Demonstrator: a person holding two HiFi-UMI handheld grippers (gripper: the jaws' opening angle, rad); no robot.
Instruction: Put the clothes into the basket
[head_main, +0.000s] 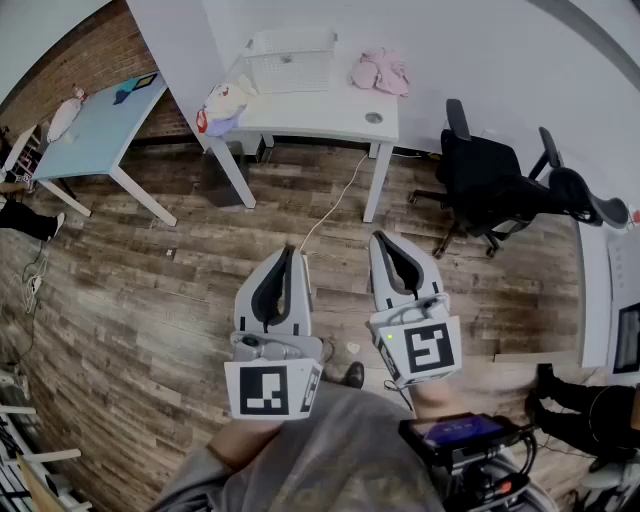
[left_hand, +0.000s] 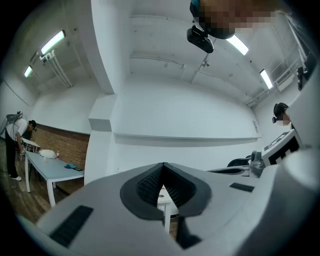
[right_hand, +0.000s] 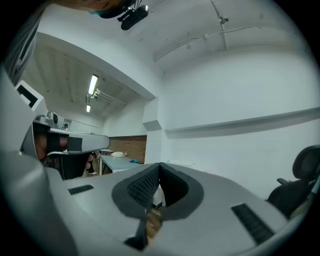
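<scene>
We hold the left gripper (head_main: 289, 252) and right gripper (head_main: 380, 240) side by side, well short of the white rectangular desk (head_main: 330, 118), each with jaws pressed together on nothing. On the desk a crumpled pink garment (head_main: 380, 72) lies near the white slatted plastic basket (head_main: 290, 58), and a white, red and lilac cloth bundle (head_main: 222, 106) sits at the desk's left corner; the basket's inside is too small to make out
</scene>
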